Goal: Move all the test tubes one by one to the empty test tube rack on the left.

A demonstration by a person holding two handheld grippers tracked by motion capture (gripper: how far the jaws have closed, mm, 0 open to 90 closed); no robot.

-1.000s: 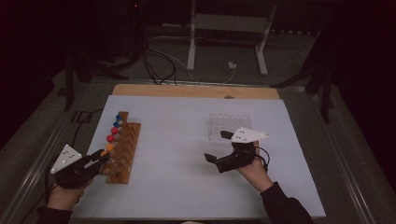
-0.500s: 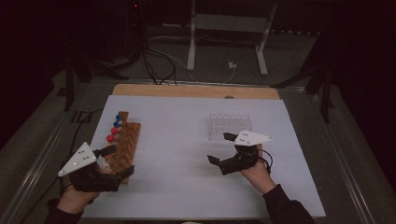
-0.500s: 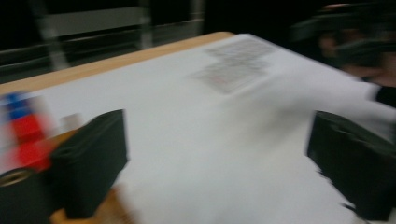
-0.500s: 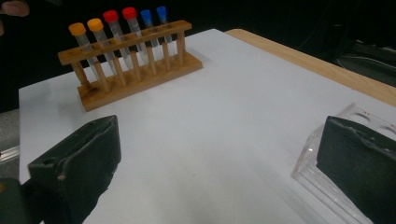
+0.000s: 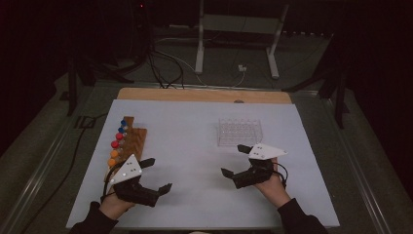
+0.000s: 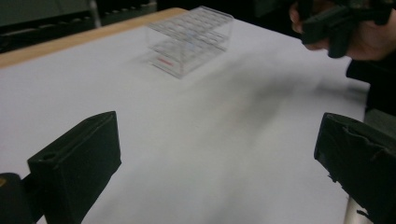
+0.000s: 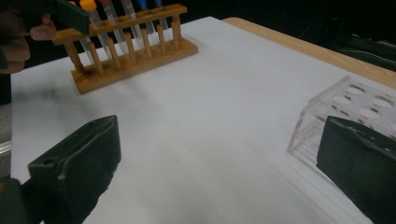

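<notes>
A wooden rack (image 5: 134, 139) on the white table holds several tubes with blue, red and orange caps (image 5: 117, 141). My left gripper (image 5: 158, 174) hovers just right of the rack's near end. It is open, its jaws have just been opening, and nothing is between them (image 6: 219, 135). A clear plastic rack (image 5: 240, 131) stands empty at centre right. My right gripper (image 5: 234, 160) is open in front of it, pointing left. In the right gripper view its jaws (image 7: 219, 140) frame bare table, with the wooden rack (image 7: 130, 51) ahead and the clear rack (image 7: 355, 107) to the right.
The white sheet (image 5: 195, 122) covers the table, with a wooden edge (image 5: 204, 94) at the far side. Cables and a metal stand (image 5: 234, 29) lie on the dark floor beyond. In the left gripper view, the clear rack (image 6: 191, 39) and the other gripper (image 6: 336, 28) are ahead.
My left gripper has swung right, from the left of the wooden rack to its near right corner, and its jaws have opened wide. The right gripper has sunk slightly toward the near edge.
</notes>
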